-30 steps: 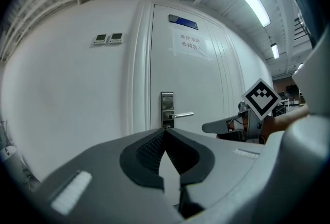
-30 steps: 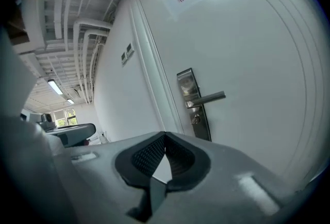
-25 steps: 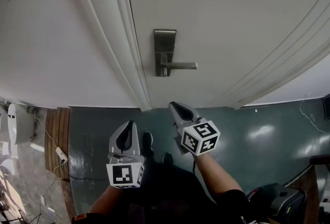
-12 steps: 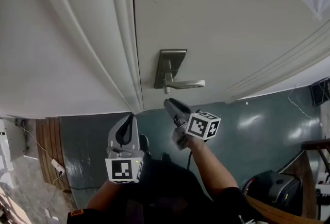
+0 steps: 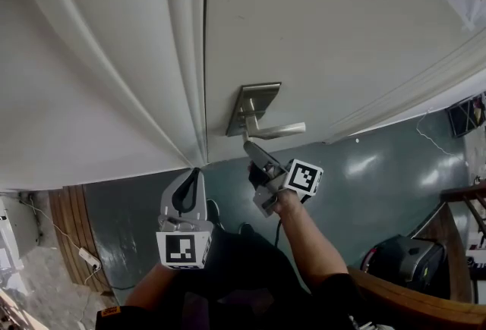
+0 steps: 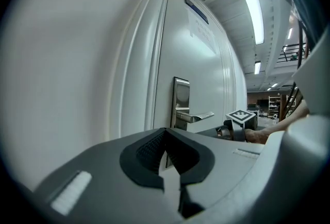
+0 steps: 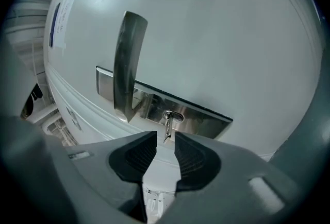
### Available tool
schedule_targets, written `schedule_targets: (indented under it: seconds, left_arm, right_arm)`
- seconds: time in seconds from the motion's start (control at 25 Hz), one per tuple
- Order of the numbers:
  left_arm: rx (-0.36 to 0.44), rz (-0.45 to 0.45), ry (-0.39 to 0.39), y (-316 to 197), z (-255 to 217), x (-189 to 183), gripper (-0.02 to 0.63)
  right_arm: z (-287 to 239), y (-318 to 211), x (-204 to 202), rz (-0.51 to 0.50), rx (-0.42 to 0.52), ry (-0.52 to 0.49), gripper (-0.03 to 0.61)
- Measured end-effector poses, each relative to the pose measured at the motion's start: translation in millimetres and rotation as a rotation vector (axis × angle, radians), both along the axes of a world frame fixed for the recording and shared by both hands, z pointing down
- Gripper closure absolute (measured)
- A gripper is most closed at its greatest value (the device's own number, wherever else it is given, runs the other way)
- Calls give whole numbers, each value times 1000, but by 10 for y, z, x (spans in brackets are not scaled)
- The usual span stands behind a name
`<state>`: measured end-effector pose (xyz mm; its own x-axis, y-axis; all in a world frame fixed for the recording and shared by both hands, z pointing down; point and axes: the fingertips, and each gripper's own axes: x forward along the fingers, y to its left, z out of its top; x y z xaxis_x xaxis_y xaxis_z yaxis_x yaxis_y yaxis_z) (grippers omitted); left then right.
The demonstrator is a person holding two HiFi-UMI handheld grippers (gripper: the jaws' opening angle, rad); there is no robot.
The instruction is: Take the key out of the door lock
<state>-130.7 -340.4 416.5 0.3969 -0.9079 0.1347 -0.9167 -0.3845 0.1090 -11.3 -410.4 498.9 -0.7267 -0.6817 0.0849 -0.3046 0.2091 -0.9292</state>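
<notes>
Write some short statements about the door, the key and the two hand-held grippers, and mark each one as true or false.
1. The key sits in the lock plate. True.
2. The right hand-held gripper is shut on the key. False: its jaws stand apart, with the key at their tips, not gripped.
3. The left hand-held gripper holds the door handle. False: it is shut on nothing and hangs apart from the handle.
4. The door handle is a lever. True.

Clear air lies between the right gripper [image 7: 165, 139] and the key [image 7: 167, 126]; the lever handle [image 7: 127, 61] juts out just beside it.
</notes>
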Motion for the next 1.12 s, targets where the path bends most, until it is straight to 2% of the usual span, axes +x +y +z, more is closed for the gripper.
schedule_targets:
  seconds: [0.28, 0.44, 0.68, 1.12]
  left_arm:
    - [-9, 9, -3, -53, 31, -50, 595]
    - [-11, 0, -2, -69, 56, -79, 596]
    - [-22, -10, -12, -74, 76, -94, 595]
    - [-43, -39, -10, -6, 107, -27, 595]
  right_arm:
    - [21, -94, 0, 33, -36, -119, 489]
    - [49, -130, 4, 42, -52, -158, 548]
    - [73, -135, 0, 26, -68, -219, 555]
    - [81, -77, 3, 28, -109, -251, 563]
